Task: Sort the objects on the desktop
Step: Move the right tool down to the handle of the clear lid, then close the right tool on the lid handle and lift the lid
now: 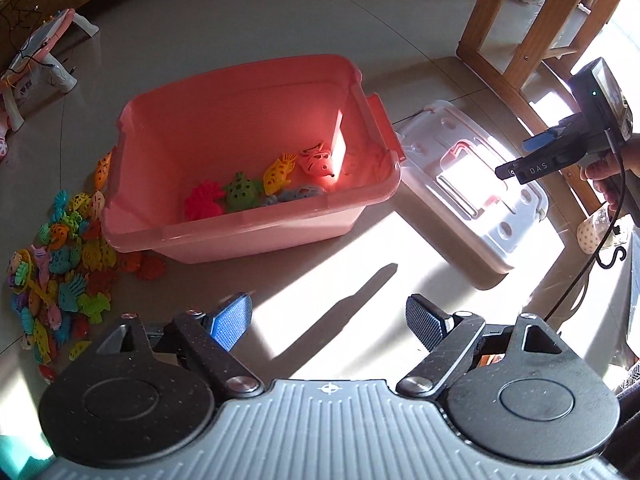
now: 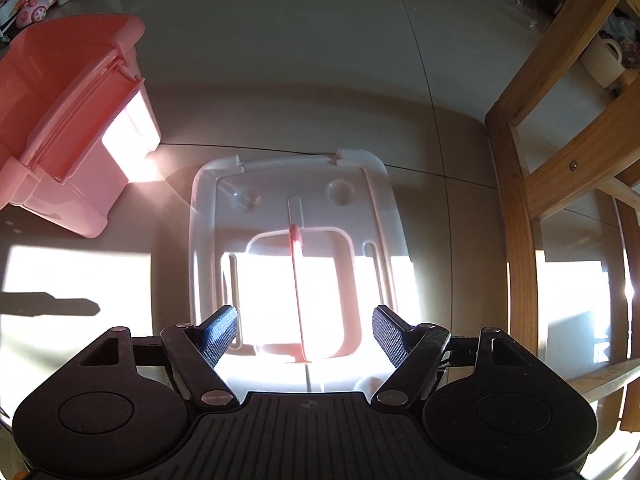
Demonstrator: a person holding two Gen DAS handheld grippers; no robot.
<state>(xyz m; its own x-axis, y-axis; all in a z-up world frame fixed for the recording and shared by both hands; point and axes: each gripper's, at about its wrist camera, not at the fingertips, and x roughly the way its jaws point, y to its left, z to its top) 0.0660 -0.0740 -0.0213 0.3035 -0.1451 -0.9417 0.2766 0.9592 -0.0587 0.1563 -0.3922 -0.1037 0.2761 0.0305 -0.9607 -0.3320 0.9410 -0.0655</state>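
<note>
A pink plastic bin (image 1: 248, 228) stands on the floor with several toy sea animals (image 1: 276, 178) inside. More bright toy fish lie in a pile (image 1: 60, 264) on the floor to its left. My left gripper (image 1: 332, 320) hangs open above the bare floor in front of the bin, with nothing between its fingers. The bin's white lid (image 2: 208, 220) lies flat to the right of the pink bin (image 2: 60, 100). My right gripper (image 2: 306, 328) is open just above the lid. The lid's thin pink handle (image 2: 298, 280) stands upright between the pads, touching neither. The left wrist view shows that right gripper (image 1: 505, 169) over the lid (image 1: 500, 236).
A wooden furniture frame (image 2: 516, 208) rises close to the lid's right side and shows in the other view too (image 1: 516, 40). A pink toy table (image 1: 36, 64) stands at the far left. A spotted cup (image 1: 590, 236) sits by the person's hand. Strong sunlight patches cross the floor.
</note>
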